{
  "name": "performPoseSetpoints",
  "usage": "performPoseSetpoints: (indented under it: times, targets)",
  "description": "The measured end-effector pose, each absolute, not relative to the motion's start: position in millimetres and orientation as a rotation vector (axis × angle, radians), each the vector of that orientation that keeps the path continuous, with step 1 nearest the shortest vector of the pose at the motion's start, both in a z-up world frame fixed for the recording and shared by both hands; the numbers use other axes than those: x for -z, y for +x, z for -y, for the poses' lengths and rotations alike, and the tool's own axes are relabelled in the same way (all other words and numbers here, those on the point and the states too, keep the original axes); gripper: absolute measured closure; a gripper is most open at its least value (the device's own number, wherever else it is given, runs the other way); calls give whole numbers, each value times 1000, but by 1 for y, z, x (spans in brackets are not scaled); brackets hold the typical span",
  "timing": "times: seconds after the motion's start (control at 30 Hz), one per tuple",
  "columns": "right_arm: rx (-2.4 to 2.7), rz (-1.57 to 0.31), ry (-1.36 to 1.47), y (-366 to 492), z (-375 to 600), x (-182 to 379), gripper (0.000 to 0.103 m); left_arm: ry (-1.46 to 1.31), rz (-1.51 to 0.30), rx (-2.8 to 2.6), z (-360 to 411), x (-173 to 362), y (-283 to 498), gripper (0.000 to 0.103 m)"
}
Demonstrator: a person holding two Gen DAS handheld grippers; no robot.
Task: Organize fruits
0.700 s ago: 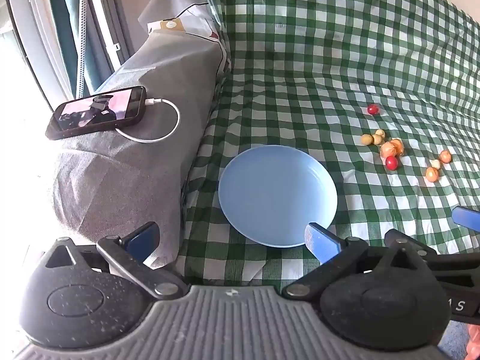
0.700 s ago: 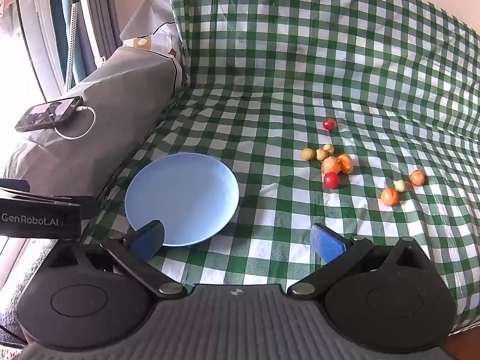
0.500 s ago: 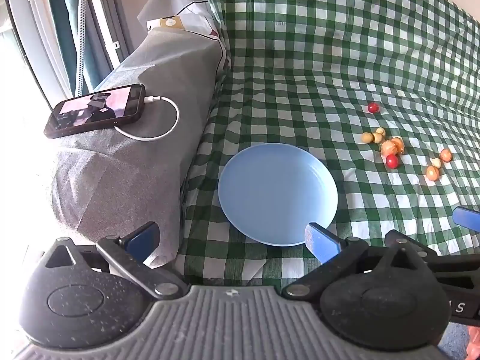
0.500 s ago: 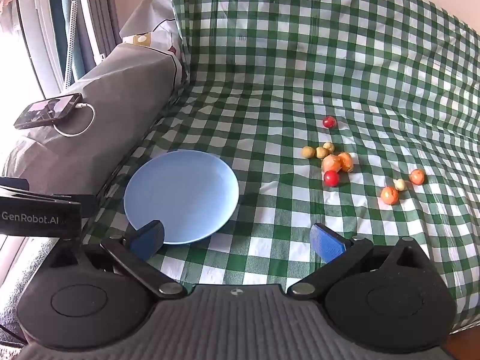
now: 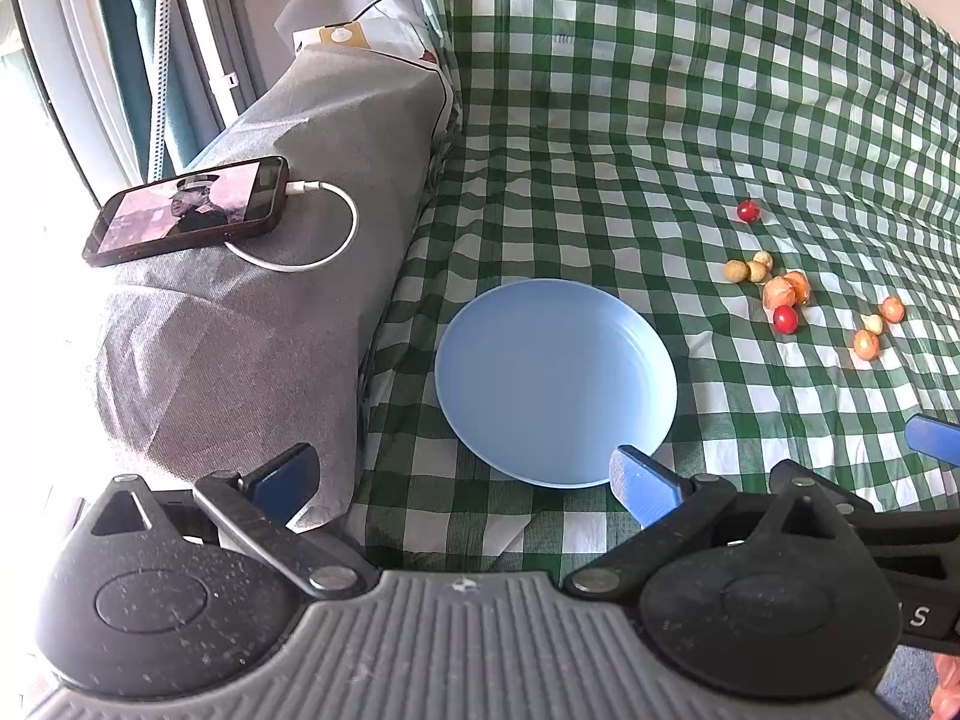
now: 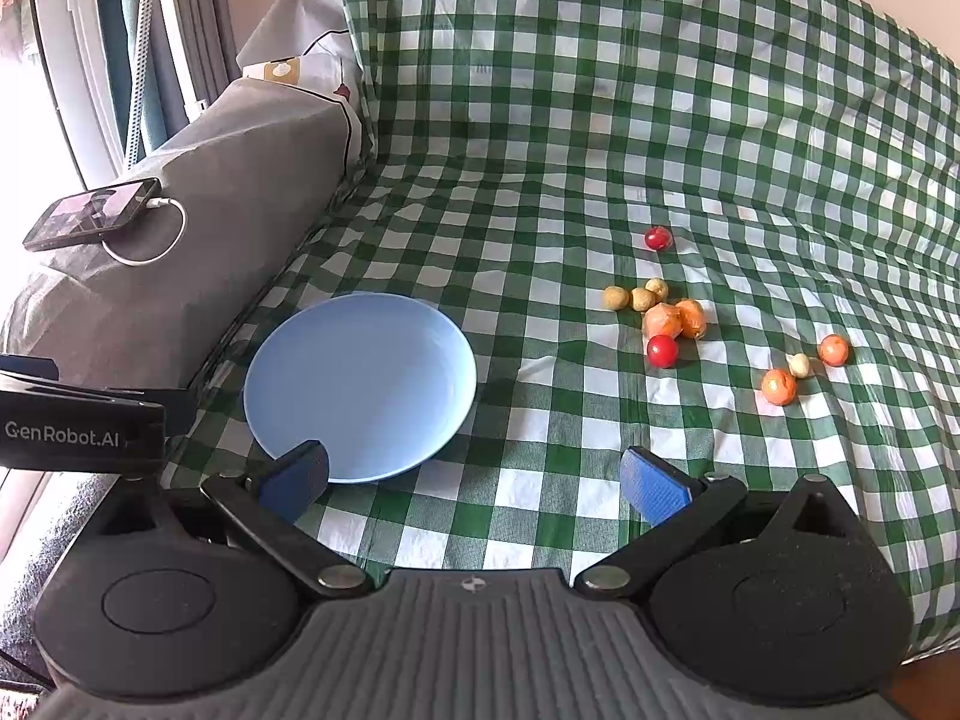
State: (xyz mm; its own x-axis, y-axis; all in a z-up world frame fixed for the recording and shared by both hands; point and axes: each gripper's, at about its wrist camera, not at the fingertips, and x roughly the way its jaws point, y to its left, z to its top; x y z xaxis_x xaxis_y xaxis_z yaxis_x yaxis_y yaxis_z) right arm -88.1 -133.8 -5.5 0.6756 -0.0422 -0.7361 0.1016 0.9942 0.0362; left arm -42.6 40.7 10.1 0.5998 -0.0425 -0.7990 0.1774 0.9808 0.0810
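Note:
An empty light blue plate (image 5: 555, 381) (image 6: 360, 384) lies on the green checked cloth. To its right lie several small fruits: two red ones (image 6: 662, 351) (image 6: 658, 238), a tan cluster (image 6: 633, 299), orange ones (image 6: 779, 386) (image 6: 675, 318). They also show in the left wrist view (image 5: 785, 318). My left gripper (image 5: 462, 480) is open and empty, near the plate's front edge. My right gripper (image 6: 474, 477) is open and empty, in front of the plate and fruits. The right gripper's finger (image 5: 933, 438) shows at the right edge of the left wrist view.
A grey covered armrest (image 5: 252, 312) (image 6: 198, 228) rises left of the plate, with a phone (image 5: 186, 210) (image 6: 93, 213) and white charging cable on it. The checked cloth (image 6: 660, 90) runs up the backrest behind. A window frame stands at far left.
Both grippers have shifted slightly; the plate and fruits sit a little lower and nearer in the right wrist view. Nothing was grasped or moved.

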Motion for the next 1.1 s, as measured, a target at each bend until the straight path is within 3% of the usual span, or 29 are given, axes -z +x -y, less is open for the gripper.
performPoseSetpoints:
  times: [1.1]
  targets:
    - [86, -835, 98, -89, 133, 6, 1, 157, -929, 136, -42, -9, -41, 0]
